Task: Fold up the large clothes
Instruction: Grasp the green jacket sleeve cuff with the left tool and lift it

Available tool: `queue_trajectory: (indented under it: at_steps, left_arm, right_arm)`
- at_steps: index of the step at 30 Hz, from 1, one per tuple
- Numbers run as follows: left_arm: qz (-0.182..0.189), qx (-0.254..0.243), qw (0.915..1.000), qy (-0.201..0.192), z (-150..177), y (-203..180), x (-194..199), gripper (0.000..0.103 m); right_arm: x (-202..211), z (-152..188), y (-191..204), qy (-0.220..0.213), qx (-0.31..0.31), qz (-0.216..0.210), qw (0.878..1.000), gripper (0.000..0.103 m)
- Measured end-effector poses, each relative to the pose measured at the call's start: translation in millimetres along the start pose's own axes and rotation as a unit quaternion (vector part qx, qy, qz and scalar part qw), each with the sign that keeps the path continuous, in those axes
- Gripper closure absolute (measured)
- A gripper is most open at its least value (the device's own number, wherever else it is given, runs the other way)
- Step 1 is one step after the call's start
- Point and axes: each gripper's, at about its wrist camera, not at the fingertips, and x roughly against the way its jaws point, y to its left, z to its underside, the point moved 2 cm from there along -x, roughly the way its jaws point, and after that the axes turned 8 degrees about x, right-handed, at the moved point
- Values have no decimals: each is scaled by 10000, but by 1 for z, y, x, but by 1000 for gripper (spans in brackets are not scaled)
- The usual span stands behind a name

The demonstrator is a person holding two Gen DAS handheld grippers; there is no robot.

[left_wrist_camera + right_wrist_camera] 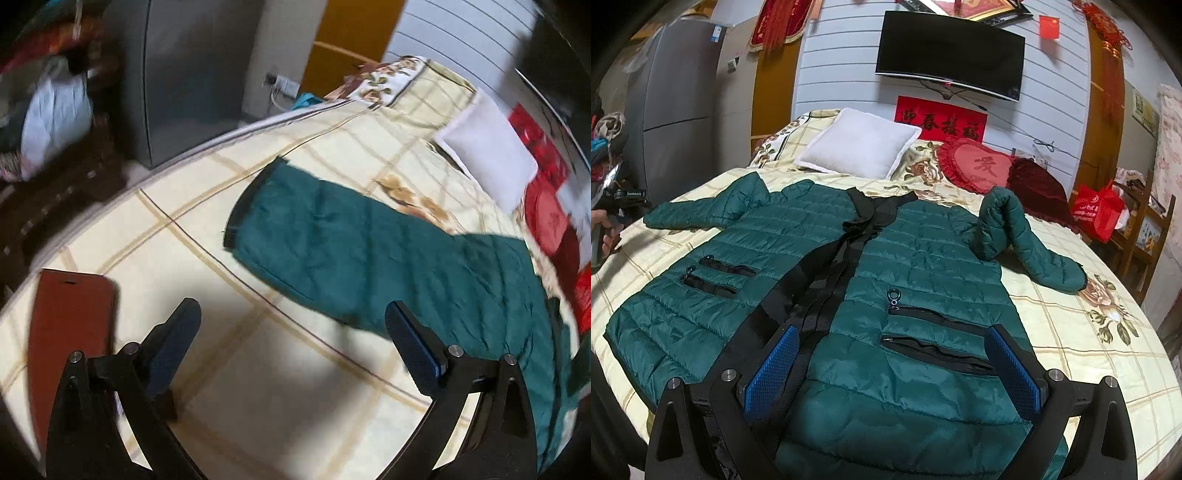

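Green quilted coat [879, 266] spread front-up across the checked bedspread [1071, 332], one sleeve [332, 240] stretched flat toward the bed's edge; bare bedspread on both sides. Left gripper [291, 325] spread apart, empty, above bare bedspread beside that sleeve; right gripper [890, 354] likewise apart over the coat's lower front.

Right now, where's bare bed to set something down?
Free: sheet between the brown case and the coat sleeve; also sheet to the right of the coat, below its bent sleeve. Crowded: pillows at the head.
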Motion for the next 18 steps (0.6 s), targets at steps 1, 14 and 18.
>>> queue_trajectory:
  at_steps: [1,14,18]
  left_arm:
    - [33,35,10000,23,-2,2,-7,3]
    - [1403,1243,9822,-108,-42,10,-51,27]
    - [1218,1452,9819,-39,-55,17,-61,56]
  right_arm:
    - [-1,0,0,11,2,-13,10000,3]
    - [-20,-2,5,212,18,-78,9997,3]
    - [-22,-3,7,224,44,-76,9997,3]
